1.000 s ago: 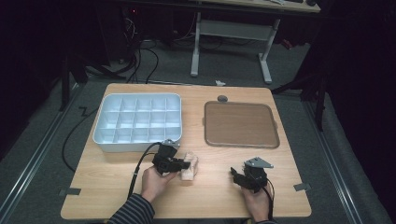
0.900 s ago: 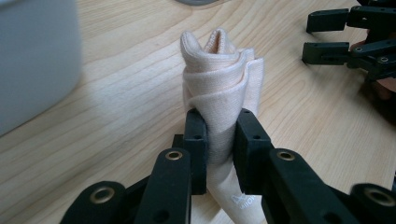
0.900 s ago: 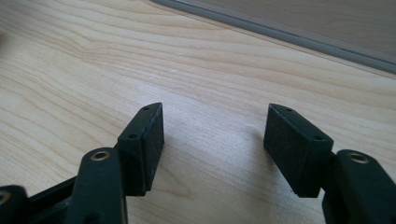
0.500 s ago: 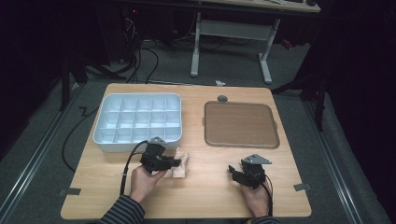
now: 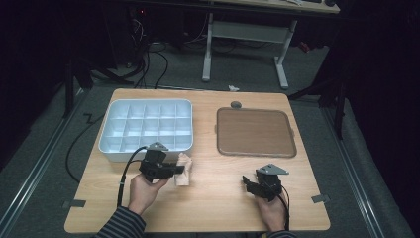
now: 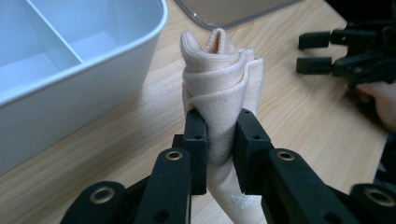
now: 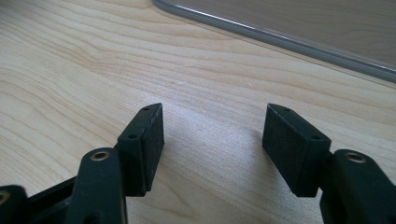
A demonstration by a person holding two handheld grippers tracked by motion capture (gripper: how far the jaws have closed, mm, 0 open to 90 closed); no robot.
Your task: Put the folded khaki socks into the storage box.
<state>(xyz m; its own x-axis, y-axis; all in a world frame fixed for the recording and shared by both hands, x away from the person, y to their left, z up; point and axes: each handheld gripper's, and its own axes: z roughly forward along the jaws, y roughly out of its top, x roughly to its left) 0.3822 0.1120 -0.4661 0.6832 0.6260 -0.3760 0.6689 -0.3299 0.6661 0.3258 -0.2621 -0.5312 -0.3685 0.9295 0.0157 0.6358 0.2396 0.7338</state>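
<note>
A folded peach cloth is pinched between the jaws of my left gripper, which is shut on it and holds it just above the wooden table. From above, the same cloth hangs beside the front right corner of the white divided tray, with the left gripper at its left. My right gripper rests low near the table's front right, and its jaws stand open over bare wood.
A brown flat tray with a clear rim lies at the right of the table. A small grey knob sits behind it. The right gripper shows far off at the upper right of the left gripper view.
My left gripper has carried the cloth leftward and up, closer to the white tray's front edge. The right gripper has stayed where it was.
</note>
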